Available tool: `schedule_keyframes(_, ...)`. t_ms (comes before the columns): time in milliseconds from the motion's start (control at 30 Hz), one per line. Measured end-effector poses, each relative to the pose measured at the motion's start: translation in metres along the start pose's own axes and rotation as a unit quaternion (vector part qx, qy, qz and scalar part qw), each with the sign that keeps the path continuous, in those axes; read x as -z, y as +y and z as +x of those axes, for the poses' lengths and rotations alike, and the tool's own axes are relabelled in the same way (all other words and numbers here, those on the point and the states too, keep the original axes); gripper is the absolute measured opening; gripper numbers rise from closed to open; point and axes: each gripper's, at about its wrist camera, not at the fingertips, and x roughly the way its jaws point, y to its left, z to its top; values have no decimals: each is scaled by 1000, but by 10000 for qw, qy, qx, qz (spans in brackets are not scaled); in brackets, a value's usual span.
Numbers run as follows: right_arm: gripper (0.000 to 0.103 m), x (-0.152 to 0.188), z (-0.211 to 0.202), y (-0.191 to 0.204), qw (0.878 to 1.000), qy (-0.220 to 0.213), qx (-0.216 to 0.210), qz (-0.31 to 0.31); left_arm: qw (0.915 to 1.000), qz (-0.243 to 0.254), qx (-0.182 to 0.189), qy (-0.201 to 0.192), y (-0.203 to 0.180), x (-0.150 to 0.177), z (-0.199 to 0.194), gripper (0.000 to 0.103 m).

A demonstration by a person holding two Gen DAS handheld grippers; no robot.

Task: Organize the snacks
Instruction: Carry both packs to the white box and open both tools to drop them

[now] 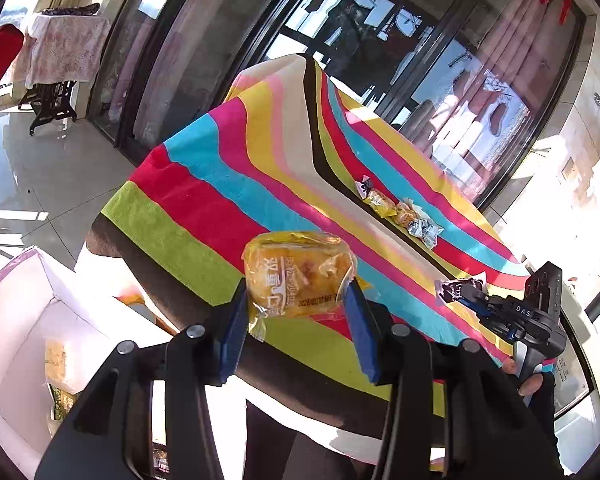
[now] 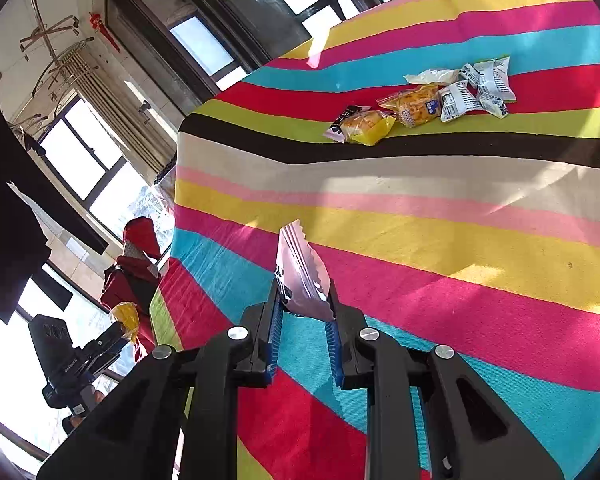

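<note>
At frame centre the left claw (image 1: 298,312) clamps a yellow wrapped cake (image 1: 298,276), the right claw (image 2: 304,312) pinches a pale sachet (image 2: 300,272), and beyond, loose snacks (image 2: 424,100) lie clustered on the striped counter (image 2: 460,240).

The left wrist view is taken from behind the left tongs (image 1: 300,300), angled down across the striped desk (image 1: 204,200) toward tall windows; the right tongs (image 1: 466,294) are seen at lower right. The right wrist view is set close above the desk (image 2: 460,232), behind its own tongs (image 2: 305,306). The snack pile (image 1: 400,210) (image 2: 424,102) is shared by both, far off.
</note>
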Motion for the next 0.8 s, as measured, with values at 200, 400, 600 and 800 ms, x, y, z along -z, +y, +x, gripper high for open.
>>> schedule_keyframes(200,22,19,32,67,9954,464,-321,-778,9987,-398,-317,14,35,19,-26,46)
schedule_keyframes(400,22,55,60,145,9780,1025,-907,-1576,9945,-746,-729,77,68,35,-42,46)
schedule_keyframes(600,22,91,83,206,9509,1536,-1223,-2394,9883,-1085,-1052,190,98,56,-52,46)
schedule_keyframes(800,22,127,116,236,9266,2056,-1143,-2935,9784,-1454,-1433,323,129,73,-56,47)
